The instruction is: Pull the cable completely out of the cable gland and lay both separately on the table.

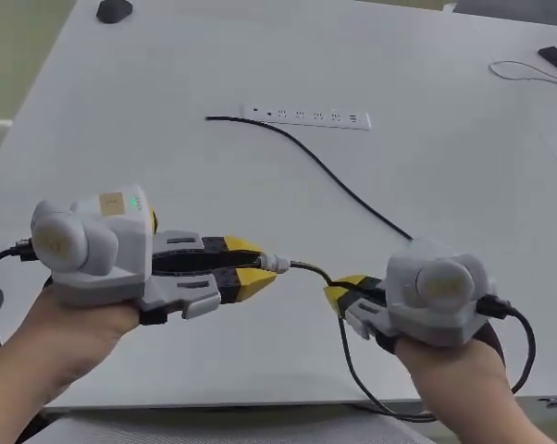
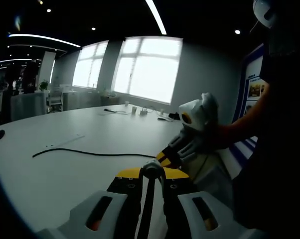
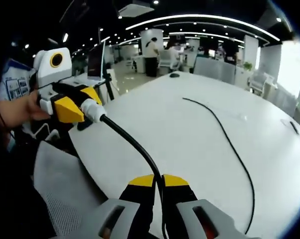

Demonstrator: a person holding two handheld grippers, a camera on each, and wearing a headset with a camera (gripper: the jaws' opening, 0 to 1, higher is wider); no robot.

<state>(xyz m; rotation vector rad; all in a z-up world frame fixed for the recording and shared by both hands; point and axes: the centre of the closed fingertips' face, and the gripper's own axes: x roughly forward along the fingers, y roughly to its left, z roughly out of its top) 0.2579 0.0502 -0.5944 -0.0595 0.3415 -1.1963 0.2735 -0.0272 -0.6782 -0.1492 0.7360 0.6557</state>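
Head view: our left gripper clamps the gland | right gripper pinches the cable just beside it | short span lies left-right between them, over the table's near edge; we'd pull along it.

The power strip lies at the back of the bench. From beside its left end the cable runs forward to the right gripper, whose jaws clamp it. It then runs left into the cable gland, held in the jaws of the left gripper.
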